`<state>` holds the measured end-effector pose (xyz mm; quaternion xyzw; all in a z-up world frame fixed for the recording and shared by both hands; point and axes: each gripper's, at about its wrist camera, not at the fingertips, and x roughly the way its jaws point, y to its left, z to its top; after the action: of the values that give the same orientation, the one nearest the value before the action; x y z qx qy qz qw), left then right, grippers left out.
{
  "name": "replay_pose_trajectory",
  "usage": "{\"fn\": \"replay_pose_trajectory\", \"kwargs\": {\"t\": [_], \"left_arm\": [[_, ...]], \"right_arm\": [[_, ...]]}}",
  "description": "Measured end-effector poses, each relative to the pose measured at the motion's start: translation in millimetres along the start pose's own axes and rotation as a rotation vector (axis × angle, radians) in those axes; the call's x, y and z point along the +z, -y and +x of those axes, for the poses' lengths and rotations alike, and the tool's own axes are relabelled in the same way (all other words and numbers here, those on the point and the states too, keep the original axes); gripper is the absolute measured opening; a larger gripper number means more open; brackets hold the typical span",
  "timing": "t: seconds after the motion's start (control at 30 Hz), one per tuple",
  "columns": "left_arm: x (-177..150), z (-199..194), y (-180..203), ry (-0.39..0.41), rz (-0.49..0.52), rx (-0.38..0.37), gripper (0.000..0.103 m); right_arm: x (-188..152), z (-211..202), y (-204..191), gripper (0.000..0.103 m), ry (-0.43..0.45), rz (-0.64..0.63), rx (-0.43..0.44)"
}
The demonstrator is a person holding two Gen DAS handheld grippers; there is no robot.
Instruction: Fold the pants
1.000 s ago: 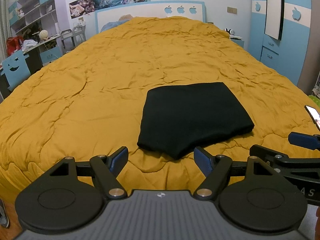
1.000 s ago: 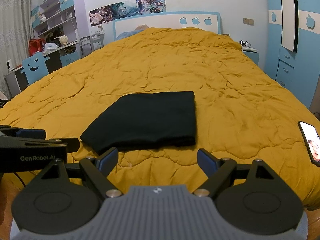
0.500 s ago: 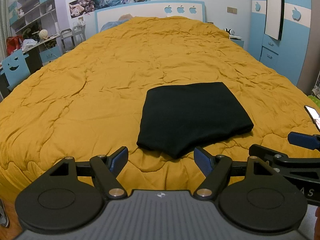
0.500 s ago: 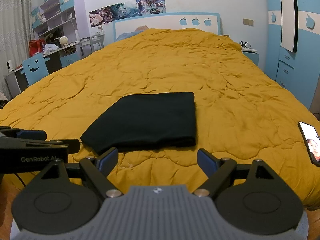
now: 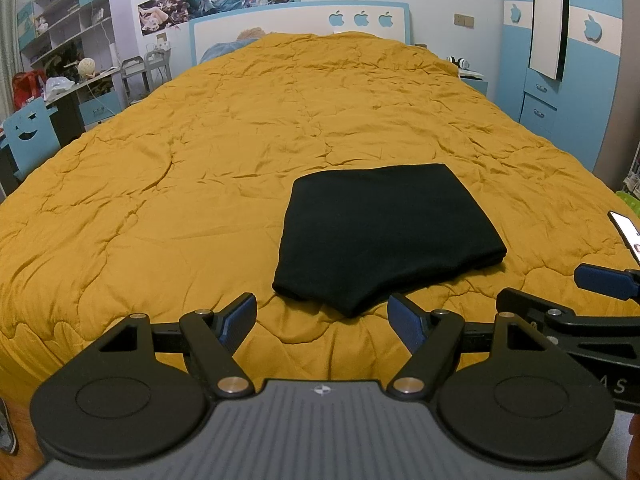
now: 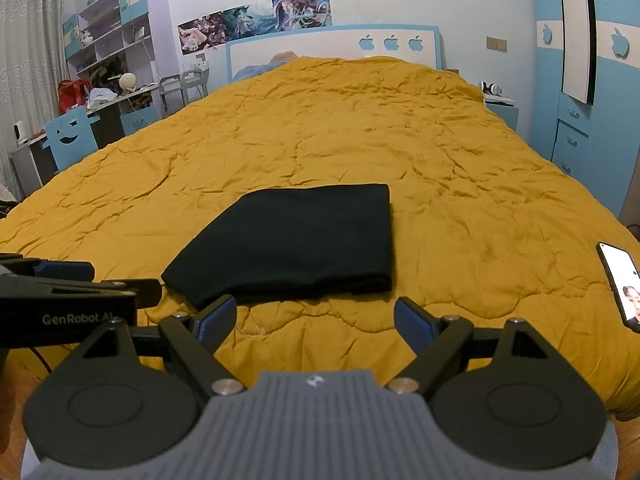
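Nearby, phone (image 6: 620,284) (lit) beside folded pants (image 6: 296,240).

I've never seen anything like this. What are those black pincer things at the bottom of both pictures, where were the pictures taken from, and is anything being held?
They are two hand-held grippers; a person carries one in each hand, and each has a camera looking forward along its fingers. One picture comes from the left gripper, the other from the right gripper. Ahead lies a bed with a yellow quilt. On it rest folded black pants, and a lit phone lies near the quilt's right edge. Both grippers are open and hold nothing; neither touches the pants.
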<state>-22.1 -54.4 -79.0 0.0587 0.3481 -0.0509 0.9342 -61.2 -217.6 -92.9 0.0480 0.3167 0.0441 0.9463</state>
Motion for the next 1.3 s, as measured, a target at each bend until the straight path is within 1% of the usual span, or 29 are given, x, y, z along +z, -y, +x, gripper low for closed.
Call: {"fn": "replay_pose_trajectory", "kwargs": {"t": [0.77, 1.13, 1.3], "left_arm": [[0.4, 0.7, -0.4, 0.000, 0.001, -0.002, 0.087], [2.1, -4.3, 8.7, 0.021, 0.024, 0.002, 0.087], [2.2, -3.9, 4.1, 0.027, 0.025, -0.004, 0.087]], "right_arm": [[0.8, 1.2, -1.5, 0.082, -0.002, -0.003, 0.005], [0.9, 1.4, -1.8, 0.082, -0.003, -0.002, 0.005], [1.0, 1.7, -2.3, 0.082, -0.003, -0.001, 0.005]]}}
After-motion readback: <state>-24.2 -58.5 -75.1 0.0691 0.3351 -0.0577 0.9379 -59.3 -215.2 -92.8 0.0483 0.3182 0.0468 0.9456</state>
